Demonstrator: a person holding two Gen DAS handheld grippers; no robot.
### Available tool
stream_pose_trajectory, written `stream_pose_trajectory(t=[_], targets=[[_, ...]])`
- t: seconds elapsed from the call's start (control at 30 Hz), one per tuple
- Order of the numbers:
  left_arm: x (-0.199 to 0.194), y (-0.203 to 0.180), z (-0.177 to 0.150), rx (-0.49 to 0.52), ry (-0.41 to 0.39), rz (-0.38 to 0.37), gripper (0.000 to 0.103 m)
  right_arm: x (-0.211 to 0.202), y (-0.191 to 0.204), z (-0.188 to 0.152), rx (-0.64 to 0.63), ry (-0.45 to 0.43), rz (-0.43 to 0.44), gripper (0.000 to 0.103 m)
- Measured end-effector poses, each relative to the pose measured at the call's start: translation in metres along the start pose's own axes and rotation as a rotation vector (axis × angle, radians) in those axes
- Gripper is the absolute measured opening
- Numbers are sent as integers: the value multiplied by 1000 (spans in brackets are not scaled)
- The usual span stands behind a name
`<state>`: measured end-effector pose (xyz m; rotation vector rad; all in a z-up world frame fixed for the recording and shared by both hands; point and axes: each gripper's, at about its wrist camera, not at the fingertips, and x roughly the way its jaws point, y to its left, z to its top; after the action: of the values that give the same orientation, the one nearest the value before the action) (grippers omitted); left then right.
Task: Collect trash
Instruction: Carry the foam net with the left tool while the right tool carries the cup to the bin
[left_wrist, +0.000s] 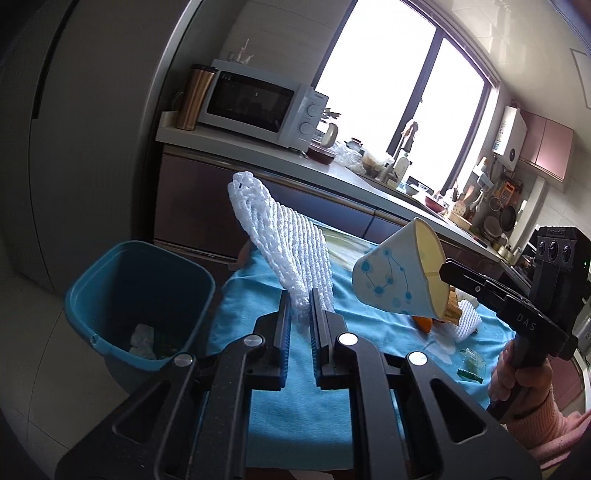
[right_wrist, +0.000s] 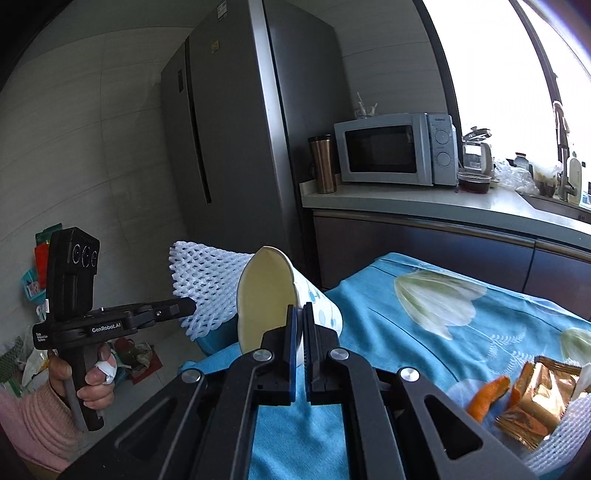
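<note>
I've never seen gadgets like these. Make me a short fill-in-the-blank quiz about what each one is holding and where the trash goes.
1. The left gripper is shut on a white foam ____.
2. The right gripper pinches the rim of a paper ____.
3. The bin on the floor is coloured ____.
4. Orange peel lies on the cloth beside a ____ wrapper.

Missing words: net; cup; blue; gold

Your paper cup (right_wrist: 291, 295) hides the foam net's (right_wrist: 207, 288) near end and most of the blue bin (right_wrist: 216, 338). The foam sleeve (right_wrist: 554, 443) and gold wrapper (right_wrist: 535, 402) run off the frame's right edge. Bin contents (left_wrist: 144, 339) are too small to identify.
</note>
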<state>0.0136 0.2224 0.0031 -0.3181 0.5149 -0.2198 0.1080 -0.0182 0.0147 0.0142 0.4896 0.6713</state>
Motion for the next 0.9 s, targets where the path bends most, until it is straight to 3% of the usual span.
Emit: stream_pose_trajectory(t=[0.43, 0.9], targets=[[3, 78, 5, -84, -1, 158, 10, 76, 33, 24, -34, 54, 108, 2], [33, 130, -5, -140, 66, 250, 10, 161, 64, 25, -64, 182, 147, 2]])
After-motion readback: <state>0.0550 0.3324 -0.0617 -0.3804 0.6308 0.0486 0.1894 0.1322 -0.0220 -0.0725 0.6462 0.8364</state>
